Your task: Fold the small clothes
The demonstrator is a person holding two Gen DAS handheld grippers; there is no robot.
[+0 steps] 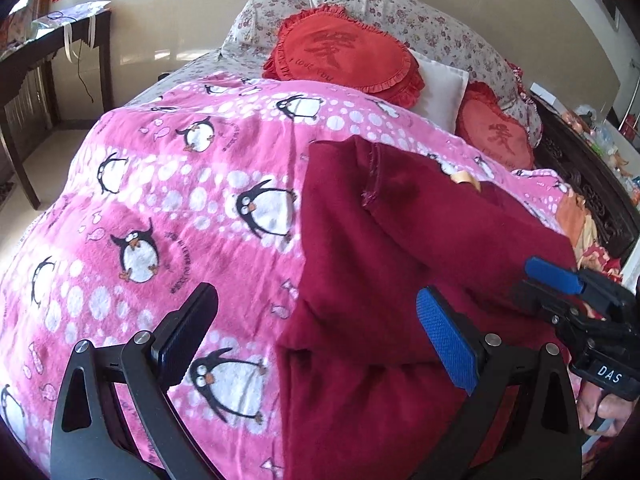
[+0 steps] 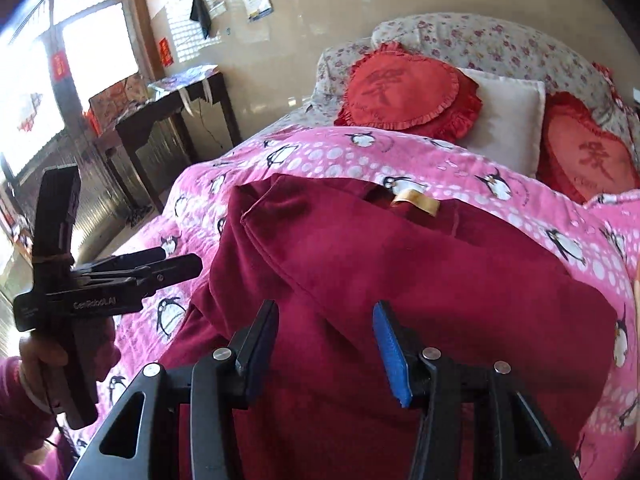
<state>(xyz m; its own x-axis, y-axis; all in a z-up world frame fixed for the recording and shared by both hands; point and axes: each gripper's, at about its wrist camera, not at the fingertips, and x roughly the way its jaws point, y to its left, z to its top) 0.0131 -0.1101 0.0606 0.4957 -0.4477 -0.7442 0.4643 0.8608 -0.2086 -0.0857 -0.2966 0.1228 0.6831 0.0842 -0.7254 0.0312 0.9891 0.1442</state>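
A dark red garment (image 1: 400,280) lay on the bed, on top of a pink blanket (image 1: 160,200) with penguins on it. One part of the garment was folded over the rest, and a small gold tag (image 2: 416,201) showed near its far edge.

The left tool (image 1: 316,340) hung over the left edge of the garment with its jaws wide apart and nothing in them. The right tool (image 2: 326,344) hung over the middle of the garment. Its jaws were partly apart and held nothing.

Two red heart pillows (image 2: 408,92) leaned at the head of the bed.
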